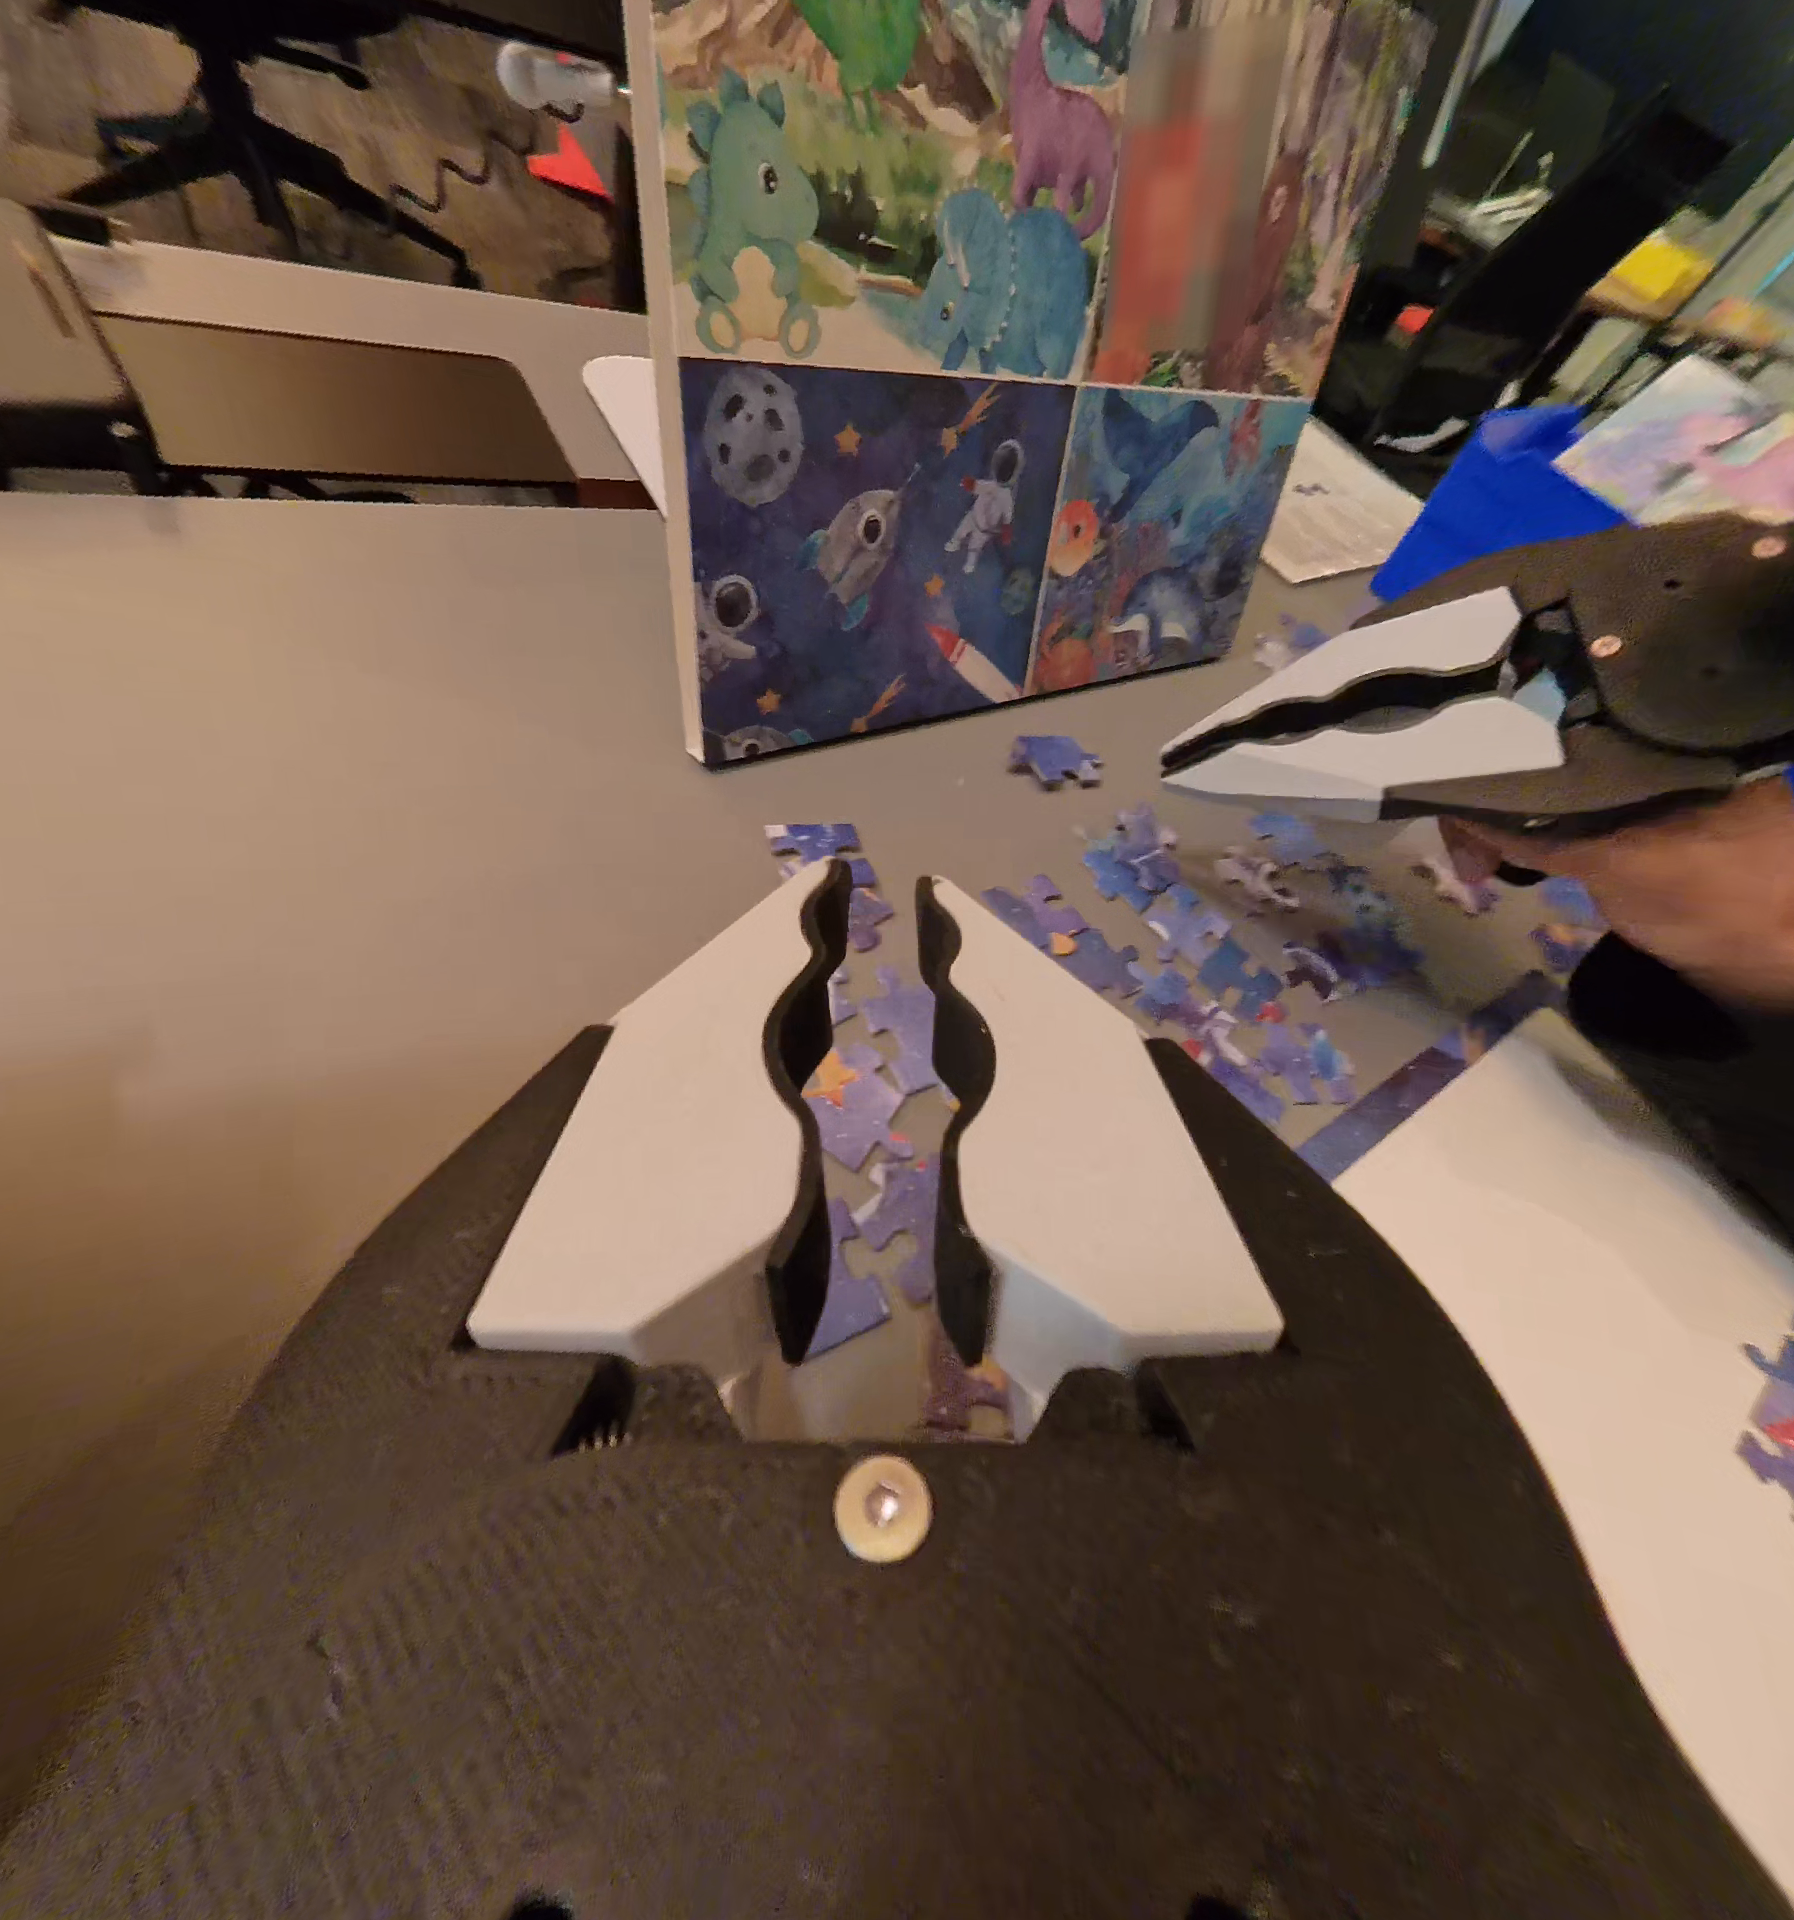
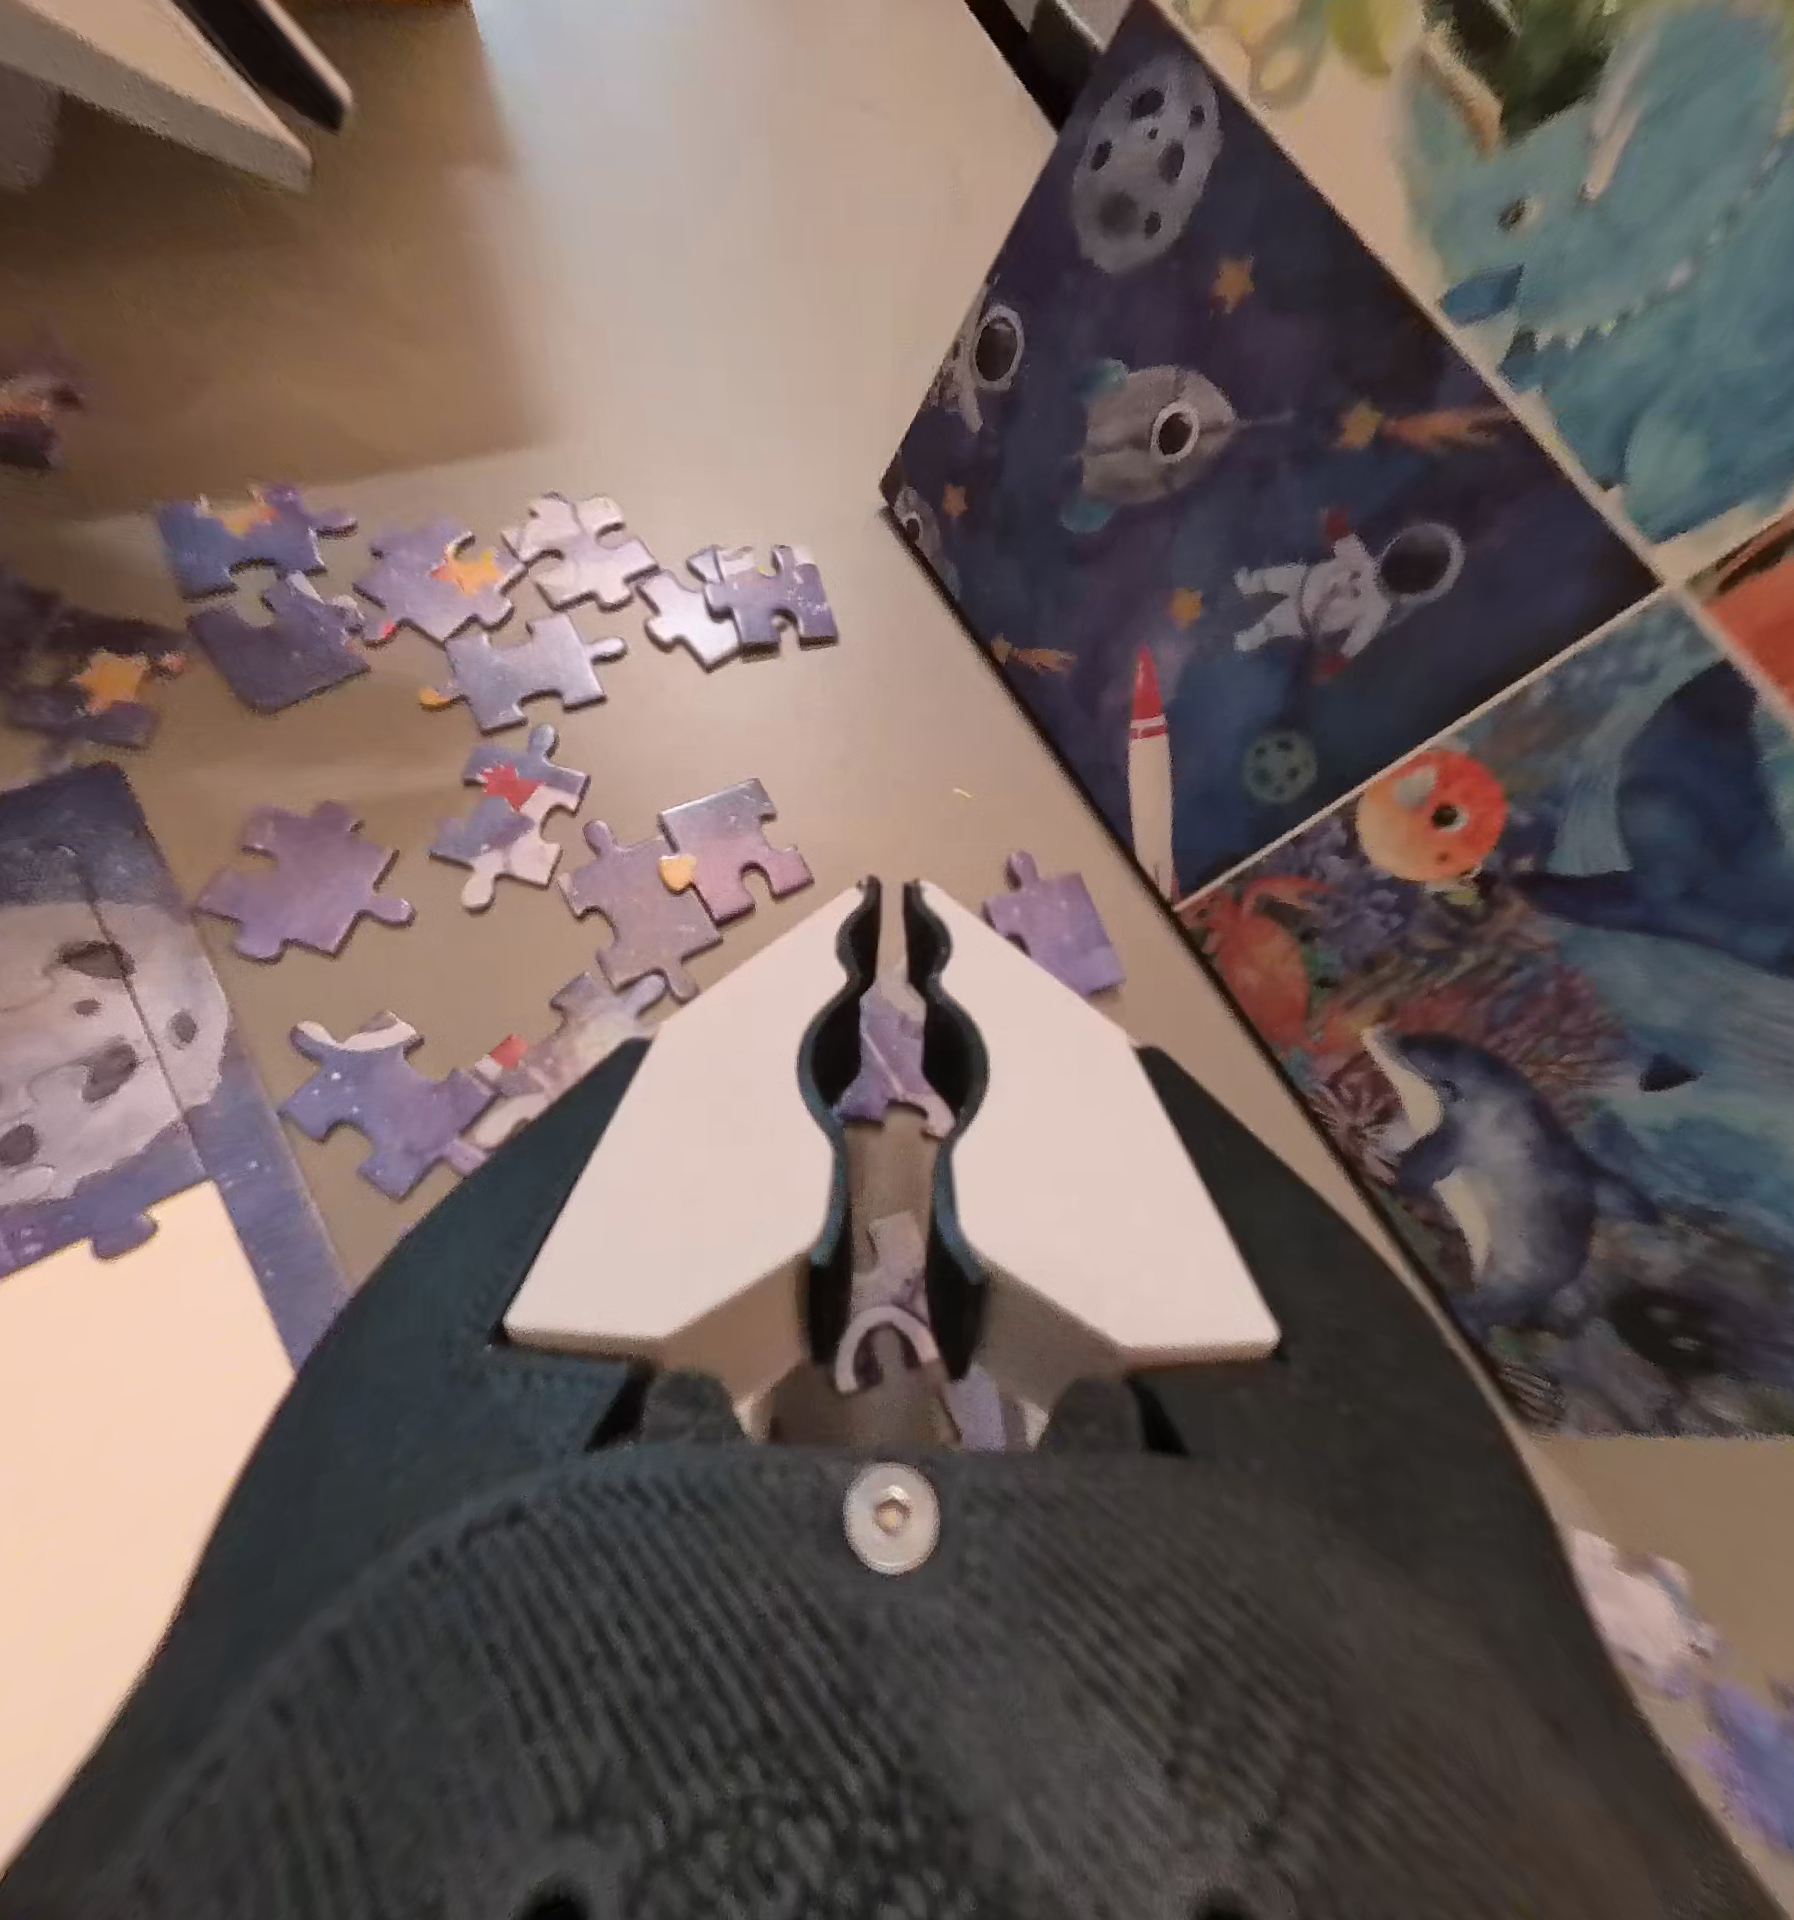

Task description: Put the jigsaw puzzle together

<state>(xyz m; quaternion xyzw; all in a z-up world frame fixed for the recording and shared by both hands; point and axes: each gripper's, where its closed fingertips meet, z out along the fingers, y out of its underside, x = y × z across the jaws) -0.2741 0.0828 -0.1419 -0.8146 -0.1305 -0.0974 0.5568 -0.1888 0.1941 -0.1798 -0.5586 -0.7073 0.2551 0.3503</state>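
Several loose purple-blue puzzle pieces (image 1: pixel 1184 966) lie scattered on the grey table (image 1: pixel 301 727); they also show in the right wrist view (image 2: pixel 529 665). A joined part with a grey moon (image 2: pixel 51 1029) lies on a white board (image 2: pixel 72 1455). My left gripper (image 1: pixel 882 883) hovers over the near pieces, its jaws slightly apart with nothing between them. My right gripper (image 2: pixel 890 891) is shut and rolled on its side. In the left wrist view it (image 1: pixel 1168 762) hangs above the pieces with no piece showing at its tips. A single piece (image 1: pixel 1054 758) lies just ahead of them.
The upright picture box (image 1: pixel 872 561) stands behind the pieces and fills the right of the right wrist view (image 2: pixel 1236 499). A hand (image 1: pixel 1651 894) holds the right gripper. A blue bin (image 1: pixel 1495 499) is at the far right, other tables (image 1: pixel 301 343) and a chair base (image 1: pixel 249 156) at the far left. The gap from one gripper's tips to the other's is roughly 15 cm.
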